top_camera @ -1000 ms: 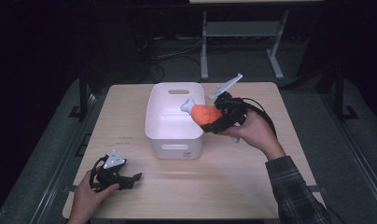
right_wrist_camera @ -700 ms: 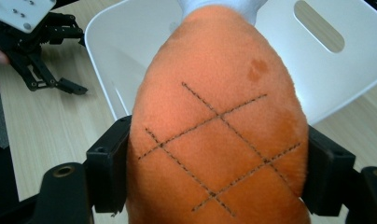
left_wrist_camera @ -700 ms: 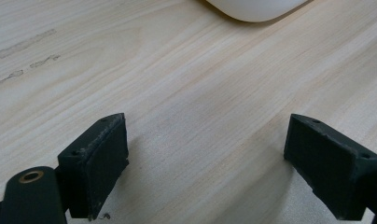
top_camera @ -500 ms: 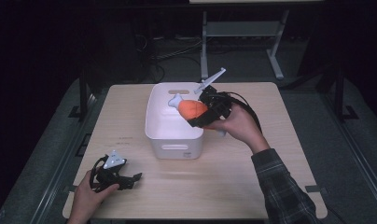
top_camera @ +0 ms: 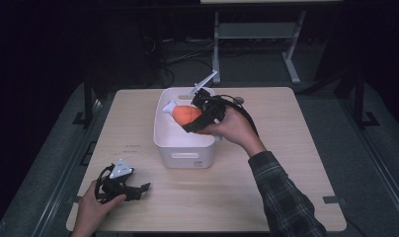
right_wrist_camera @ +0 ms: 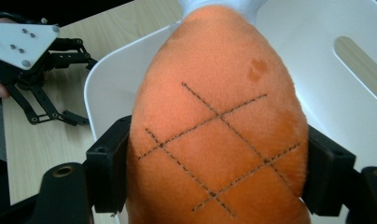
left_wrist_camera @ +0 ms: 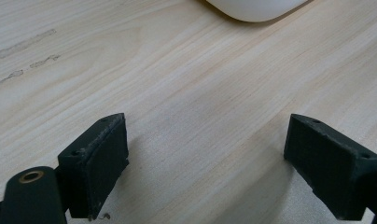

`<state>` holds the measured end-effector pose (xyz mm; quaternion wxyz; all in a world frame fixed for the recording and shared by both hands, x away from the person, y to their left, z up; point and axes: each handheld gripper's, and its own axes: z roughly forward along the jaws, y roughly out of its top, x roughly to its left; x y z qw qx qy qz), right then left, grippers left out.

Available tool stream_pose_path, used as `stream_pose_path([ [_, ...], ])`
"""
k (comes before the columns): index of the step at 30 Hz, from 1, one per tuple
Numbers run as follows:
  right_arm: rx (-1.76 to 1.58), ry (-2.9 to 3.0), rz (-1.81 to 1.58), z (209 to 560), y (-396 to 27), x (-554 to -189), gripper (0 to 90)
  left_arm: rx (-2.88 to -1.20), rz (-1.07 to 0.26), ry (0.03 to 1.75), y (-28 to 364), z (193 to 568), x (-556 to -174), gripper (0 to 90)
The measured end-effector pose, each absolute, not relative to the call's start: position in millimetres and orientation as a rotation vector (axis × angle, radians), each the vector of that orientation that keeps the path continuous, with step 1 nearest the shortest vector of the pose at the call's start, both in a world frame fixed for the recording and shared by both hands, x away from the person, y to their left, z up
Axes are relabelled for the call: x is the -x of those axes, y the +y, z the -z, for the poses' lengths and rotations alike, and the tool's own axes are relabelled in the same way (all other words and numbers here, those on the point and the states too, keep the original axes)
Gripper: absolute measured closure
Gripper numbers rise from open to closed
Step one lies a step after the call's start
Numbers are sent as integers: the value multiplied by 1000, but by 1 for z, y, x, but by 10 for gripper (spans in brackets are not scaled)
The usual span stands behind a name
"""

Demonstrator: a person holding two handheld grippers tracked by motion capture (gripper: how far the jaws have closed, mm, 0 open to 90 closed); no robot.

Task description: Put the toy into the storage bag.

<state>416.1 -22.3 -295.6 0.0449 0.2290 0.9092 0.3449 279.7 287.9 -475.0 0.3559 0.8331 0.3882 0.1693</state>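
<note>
We have the right gripper over the white bin, jaws clamped on either flank of an orange plush drumstick. In the right gripper view the toy bulges between the two black pads, its stitched cross-hatch facing us and its white bone end pointing away toward the bin's far wall with the handle slot. In the high view the drumstick sits above the bin's open mouth, roughly at rim level and toward the right side; we cannot tell whether it touches the wall. The left gripper rests on the table near the front left corner, well apart from the bin, jaws spread wide over bare wood with nothing between them. We judge the step in hand to be placing: the toy is carried and positioned over the bin, not yet let go. The next move, as we read it, calls for lowering the hand until the drumstick is below the rim, then parting the jaws and lifting straight out so the pads do not drag the plush back up.
</note>
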Motion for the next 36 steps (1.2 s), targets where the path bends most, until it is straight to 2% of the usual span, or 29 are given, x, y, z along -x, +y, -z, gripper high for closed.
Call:
stream_pose_path([
  [16,-647,2848,-1044,310,7,-426,238,-2154,-437,1002,288,475,-280,127],
  [36,-639,2908,-990,326,12,-432,188,-2152,-438,1002,288,475,-280,127],
])
